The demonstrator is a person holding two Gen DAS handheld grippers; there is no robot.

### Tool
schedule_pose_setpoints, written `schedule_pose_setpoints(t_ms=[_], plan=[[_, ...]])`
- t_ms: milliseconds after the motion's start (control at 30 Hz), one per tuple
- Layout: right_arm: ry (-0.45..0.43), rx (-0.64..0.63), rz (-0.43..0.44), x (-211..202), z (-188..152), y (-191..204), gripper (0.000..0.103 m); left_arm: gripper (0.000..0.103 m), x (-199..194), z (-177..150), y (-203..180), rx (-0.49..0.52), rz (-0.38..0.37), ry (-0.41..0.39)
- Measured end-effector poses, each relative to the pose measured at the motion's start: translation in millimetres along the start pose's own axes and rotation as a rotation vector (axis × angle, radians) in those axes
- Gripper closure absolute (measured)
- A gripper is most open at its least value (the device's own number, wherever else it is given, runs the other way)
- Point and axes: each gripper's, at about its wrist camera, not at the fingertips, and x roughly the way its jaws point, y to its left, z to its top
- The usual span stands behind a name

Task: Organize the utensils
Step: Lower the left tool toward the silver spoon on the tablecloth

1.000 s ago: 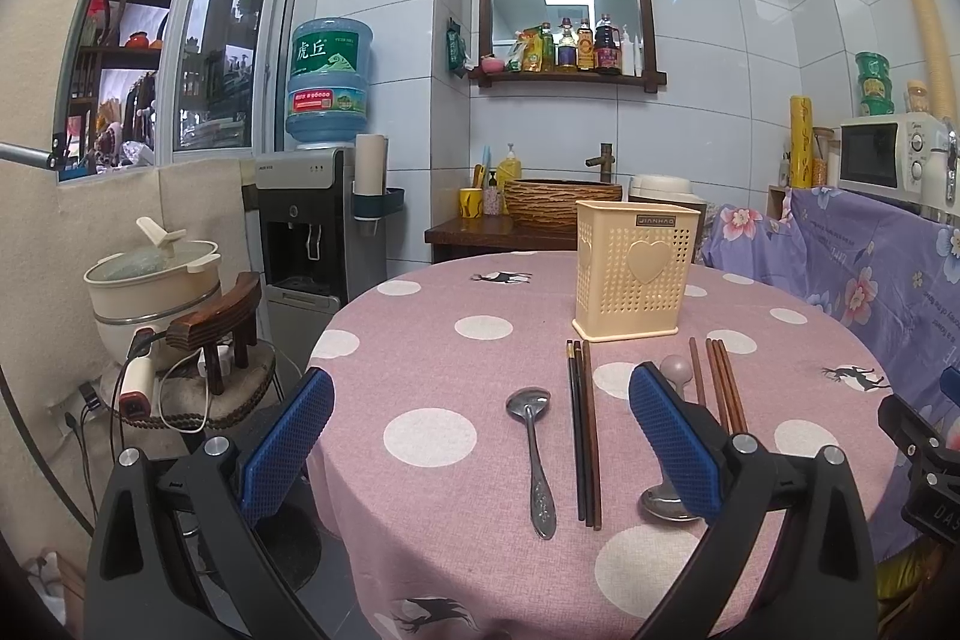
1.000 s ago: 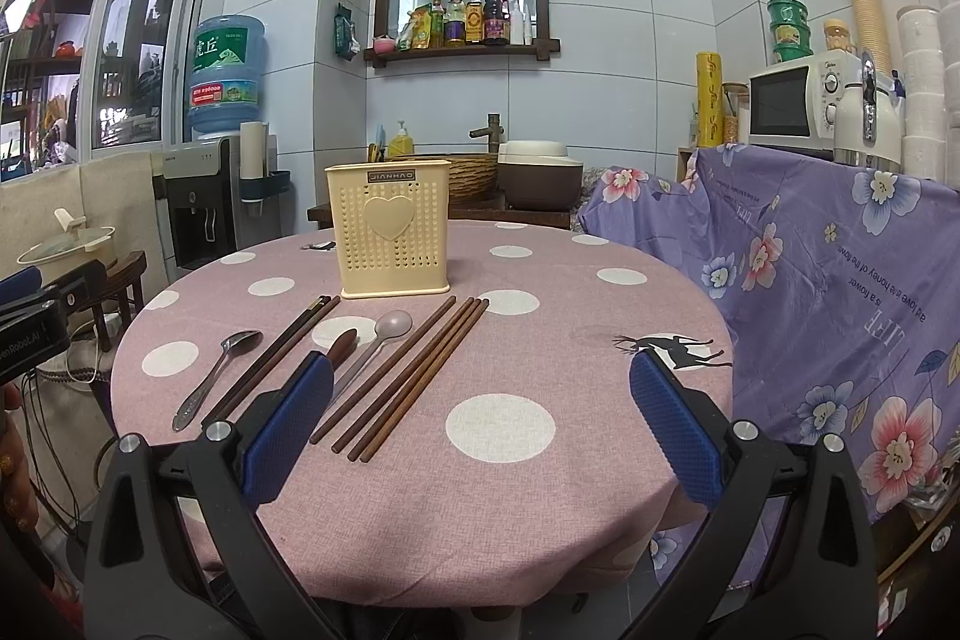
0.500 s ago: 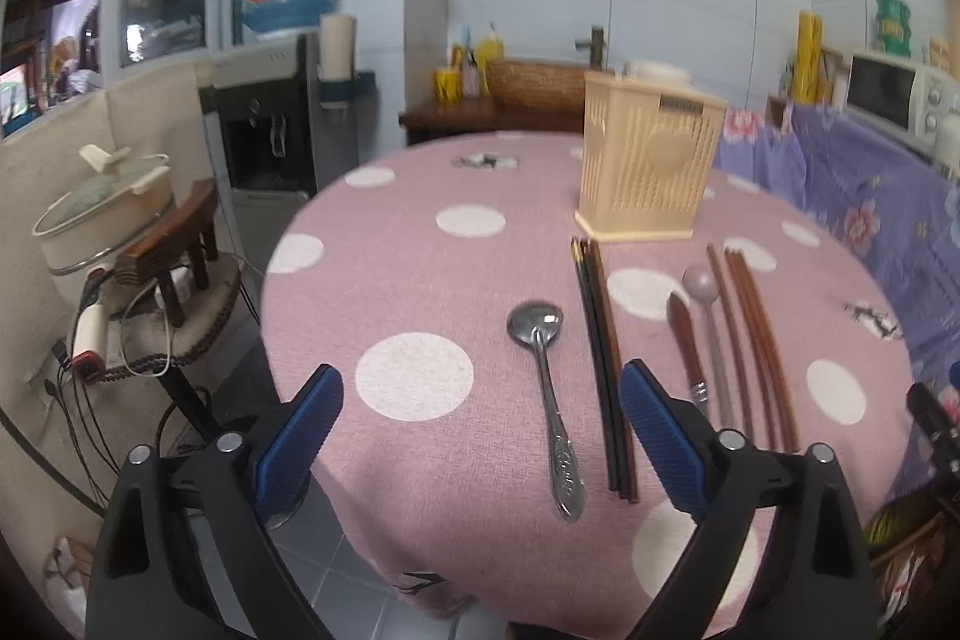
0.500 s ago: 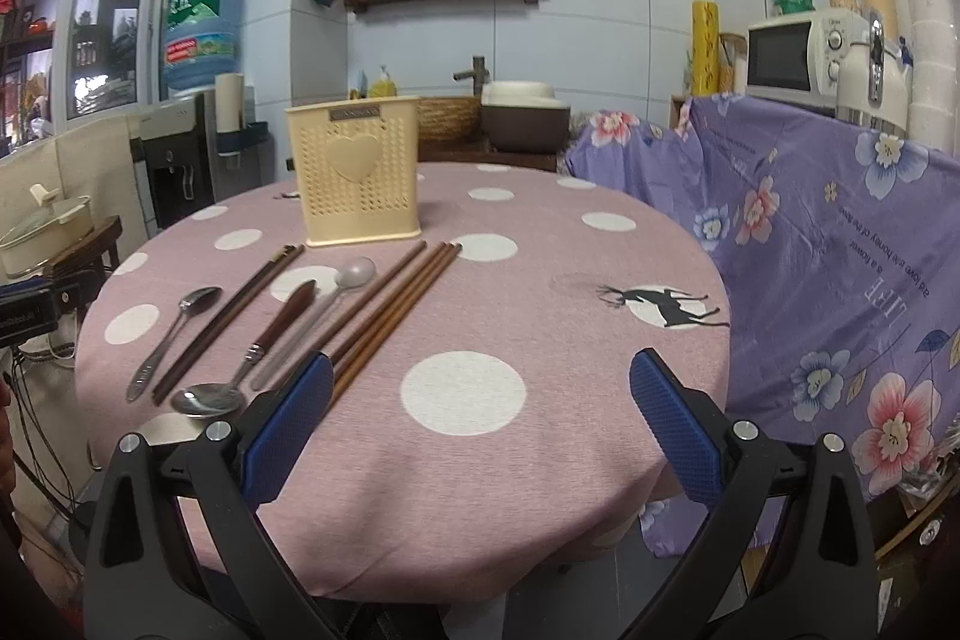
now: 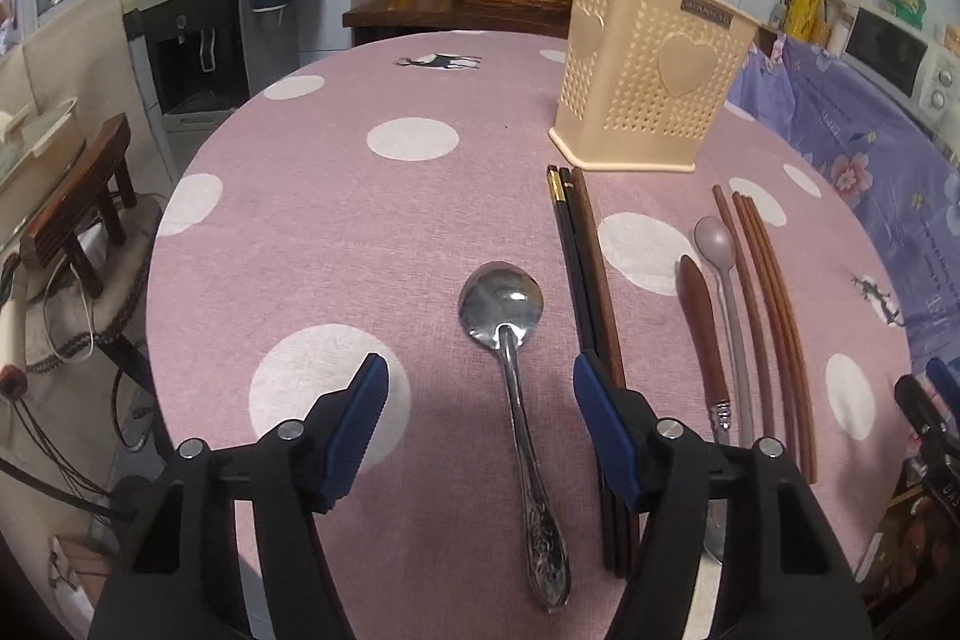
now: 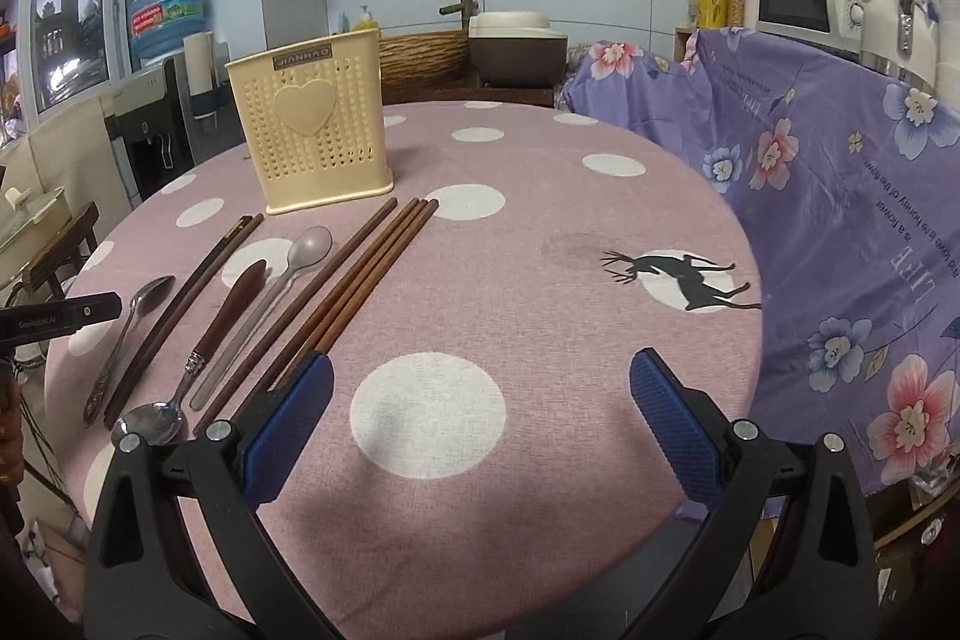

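On the pink dotted table [image 5: 336, 196], toward its near edge, the utensils lie in a rough row, all pointing at the holder. Steel spoon [image 5: 510, 340] sits furthest left, bowl up and away from the edge, ornate handle toward it. Just beside it on the right: dark chopsticks [image 5: 579, 268], a tight bundle. Next, a brown-handled spoon [image 5: 699, 316] with its bowl at the near edge, touching or nearly touching a grey plastic spoon [image 5: 717, 250] whose bowl faces the holder. Brown chopsticks [image 5: 762, 280] close the row on the right, four sticks close together.

Cream utensil holder [image 5: 648, 76] stands upright beyond the row, nearer the table's middle, perforated walls, heart on each visible face; whether anything is inside I cannot tell.

Left gripper [image 5: 480, 394] hangs over the steel spoon's handle, jaws closing, the handle between the blue pads but neither pad on it.

Right gripper [image 6: 480, 403] hovers above the near right edge over a white dot, jaws wide apart, nothing between them; its left pad is just beside the brown chopsticks' near ends.

Purple flowered cloth [image 6: 840, 196] drapes along the table's right side.
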Motion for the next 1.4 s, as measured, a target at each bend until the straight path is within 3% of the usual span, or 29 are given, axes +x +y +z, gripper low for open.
schedule_pose_setpoints(t_ms=[133,233,433,667,700,800,833,900,1033,1167,1200,1333,1400], plan=[[0.002,-0.012,0.008,4,3,6,0.005,0.054,15,6,-9,0.068,0.047,0.027],[0.003,-0.017,0.005,4,4,8,0.005,0.063,23,11,-8,0.066,0.033,0.053],[0.009,-0.027,0.005,8,5,11,0.005,0.069,31,20,-13,0.093,0.033,0.063],[-0.007,-0.040,0.001,8,9,12,0.005,0.071,36,37,12,-0.058,-0.109,0.082],[-0.006,-0.040,0.005,8,11,12,0.005,0.083,37,38,18,-0.090,-0.140,0.086],[-0.008,-0.034,0.008,11,15,10,0.005,0.089,40,43,39,-0.185,-0.241,0.091],[-0.008,-0.032,0.009,13,18,10,0.005,0.091,41,43,45,-0.199,-0.240,0.092],[0.000,-0.026,0.015,19,24,10,0.005,0.091,44,42,53,-0.197,-0.180,0.093],[0.052,0.013,0.054,37,35,10,0.005,0.091,46,39,66,-0.253,-0.234,0.108],[0.112,0.014,0.048,60,45,17,0.005,0.091,43,38,63,-0.219,-0.191,0.100],[0.127,0.009,0.045,65,48,19,0.006,0.089,42,39,61,-0.208,-0.182,0.099],[0.187,-0.002,0.018,86,54,26,0.013,0.063,34,40,61,-0.166,-0.098,0.059],[0.230,-0.023,-0.013,98,53,30,0.018,0.060,28,42,59,-0.142,-0.062,0.029]])
